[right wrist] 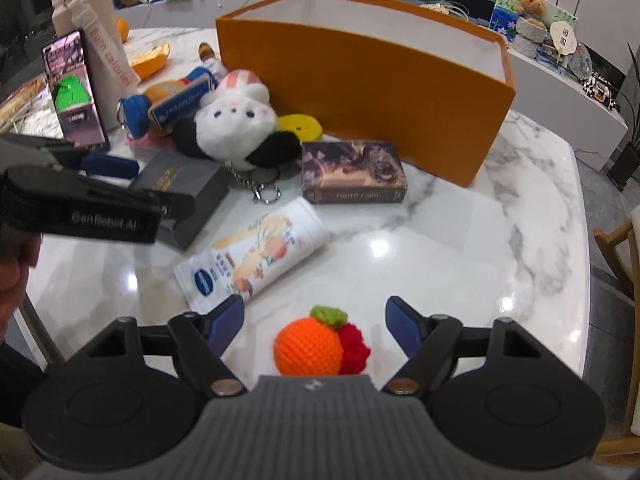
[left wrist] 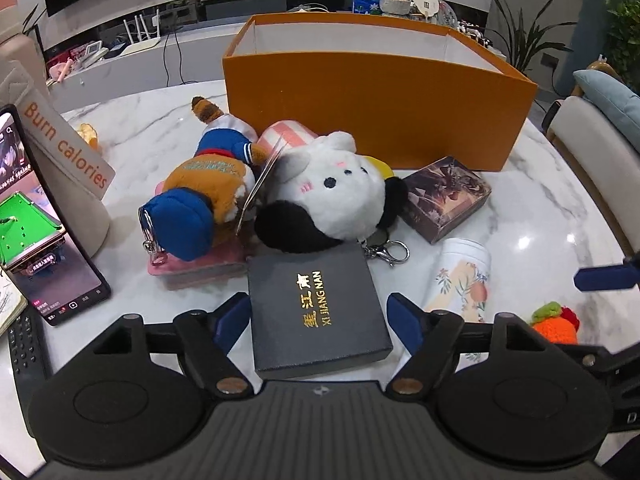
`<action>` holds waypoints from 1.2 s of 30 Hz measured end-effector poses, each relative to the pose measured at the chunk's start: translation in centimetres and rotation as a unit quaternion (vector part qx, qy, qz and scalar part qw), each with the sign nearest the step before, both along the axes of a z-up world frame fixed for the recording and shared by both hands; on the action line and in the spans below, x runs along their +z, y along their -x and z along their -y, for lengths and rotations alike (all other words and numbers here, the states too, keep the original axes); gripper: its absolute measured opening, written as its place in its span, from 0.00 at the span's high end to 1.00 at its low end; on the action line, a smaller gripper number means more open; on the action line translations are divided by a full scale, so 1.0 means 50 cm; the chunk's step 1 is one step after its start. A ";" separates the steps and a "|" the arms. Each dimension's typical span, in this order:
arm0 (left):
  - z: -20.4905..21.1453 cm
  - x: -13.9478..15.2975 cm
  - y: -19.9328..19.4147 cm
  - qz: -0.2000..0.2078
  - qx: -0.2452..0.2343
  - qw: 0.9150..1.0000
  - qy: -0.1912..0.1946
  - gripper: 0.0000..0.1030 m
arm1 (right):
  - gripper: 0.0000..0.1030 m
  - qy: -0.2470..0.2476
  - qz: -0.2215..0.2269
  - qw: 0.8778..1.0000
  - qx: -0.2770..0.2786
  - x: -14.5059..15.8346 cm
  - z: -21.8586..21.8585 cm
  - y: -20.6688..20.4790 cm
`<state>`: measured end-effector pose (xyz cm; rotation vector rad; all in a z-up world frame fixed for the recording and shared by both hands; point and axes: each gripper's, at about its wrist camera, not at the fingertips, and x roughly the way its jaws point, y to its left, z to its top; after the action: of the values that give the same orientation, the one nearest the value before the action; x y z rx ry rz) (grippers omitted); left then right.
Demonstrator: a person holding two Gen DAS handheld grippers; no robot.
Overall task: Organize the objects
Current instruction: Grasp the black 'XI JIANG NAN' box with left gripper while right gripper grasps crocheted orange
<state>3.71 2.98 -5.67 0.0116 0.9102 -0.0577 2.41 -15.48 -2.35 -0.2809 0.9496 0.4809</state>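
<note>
Both tongs point(left wrist: 322, 318) point(right wrist: 316, 320) open: L astride black box point(left wrist: 320, 316), R astride crochet fruit point(right wrist: 320, 344).

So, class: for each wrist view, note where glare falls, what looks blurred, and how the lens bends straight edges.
Left wrist view: ceiling-light glare spots on the marble table; the orange box has bowed edges from the fisheye; the black gift box lettering is sharp. Right wrist view: glare spots on the marble; the left hand-held gripper at the frame's left is blurred; the crocheted orange is slightly soft.
</note>
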 end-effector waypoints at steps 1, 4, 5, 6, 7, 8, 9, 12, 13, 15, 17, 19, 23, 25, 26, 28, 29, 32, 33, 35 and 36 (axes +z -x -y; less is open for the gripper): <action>0.001 -0.002 -0.003 -0.002 0.001 1.000 -0.002 0.13 | 0.24 0.003 -0.002 1.000 0.001 -0.004 0.002 0.000; 0.002 -0.008 -0.008 -0.008 0.005 1.000 -0.002 0.12 | 0.25 0.008 -0.007 1.000 -0.001 -0.016 0.014 -0.001; 0.003 -0.009 -0.010 -0.010 0.006 1.000 -0.004 0.12 | 0.26 0.009 -0.009 1.000 -0.003 -0.018 0.018 -0.002; 0.005 -0.011 -0.012 -0.011 0.007 1.000 -0.006 0.12 | 0.27 0.010 -0.011 1.000 -0.005 -0.021 0.023 -0.003; 0.007 -0.012 -0.013 -0.012 0.007 1.000 -0.010 0.11 | 0.27 0.010 -0.013 1.000 -0.007 -0.024 0.026 -0.004; 0.009 -0.014 -0.014 -0.013 0.006 1.000 -0.013 0.11 | 0.27 0.008 -0.015 1.000 -0.008 -0.025 0.030 -0.005; 0.011 -0.016 -0.015 -0.014 0.004 1.000 -0.015 0.11 | 0.27 0.006 -0.018 1.000 -0.009 -0.027 0.033 -0.006; 0.016 -0.025 -0.020 -0.018 0.000 1.000 -0.023 0.11 | 0.28 0.004 -0.026 1.000 -0.010 -0.032 0.035 -0.009; 0.016 -0.028 -0.022 -0.020 0.000 1.000 -0.024 0.10 | 0.28 0.004 -0.029 1.000 -0.009 -0.034 0.035 -0.010; 0.015 -0.034 -0.024 -0.023 0.000 0.999 -0.023 0.10 | 0.29 0.006 -0.033 0.999 -0.007 -0.038 0.033 -0.009; 0.013 -0.038 -0.026 -0.024 0.001 0.999 -0.021 0.09 | 0.31 0.007 -0.034 0.999 -0.004 -0.040 0.031 -0.007; 0.012 -0.042 -0.027 -0.024 0.001 1.000 -0.020 0.08 | 0.32 0.008 -0.035 0.999 -0.002 -0.042 0.030 -0.007; 0.012 -0.049 -0.027 -0.022 0.001 1.000 -0.022 0.08 | 0.37 0.011 -0.038 0.999 0.000 -0.047 0.028 -0.010; 0.009 -0.051 -0.027 -0.021 0.004 1.000 -0.018 0.09 | 0.38 0.012 -0.039 0.999 -0.001 -0.049 0.028 -0.012; 0.008 -0.051 -0.027 -0.021 0.004 1.000 -0.015 0.09 | 0.39 0.013 -0.040 0.999 -0.001 -0.050 0.028 -0.013; 0.008 -0.050 -0.027 -0.022 0.003 1.000 -0.016 0.09 | 0.39 0.017 -0.040 0.999 -0.001 -0.055 0.027 -0.016; 0.008 -0.049 -0.027 -0.024 0.003 1.000 -0.016 0.09 | 0.40 0.018 -0.039 0.999 0.000 -0.057 0.027 -0.016; 0.008 -0.047 -0.029 -0.031 0.002 0.999 -0.016 0.10 | 0.40 0.019 -0.033 0.999 0.002 -0.058 0.026 -0.018; 0.007 -0.046 -0.030 -0.034 0.001 0.999 -0.015 0.10 | 0.40 0.018 -0.033 0.999 0.001 -0.058 0.027 -0.019; 0.007 -0.044 -0.030 -0.038 -0.001 0.999 -0.007 0.10 | 0.44 0.017 -0.032 0.999 0.002 -0.059 0.027 -0.020; 0.006 -0.042 -0.030 -0.040 -0.004 0.999 0.003 0.10 | 0.44 0.017 -0.032 0.999 0.003 -0.058 0.026 -0.020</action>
<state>5.20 2.67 -7.78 0.0083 0.9907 -0.0684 3.44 -16.80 -5.25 -0.3007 1.0195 0.4828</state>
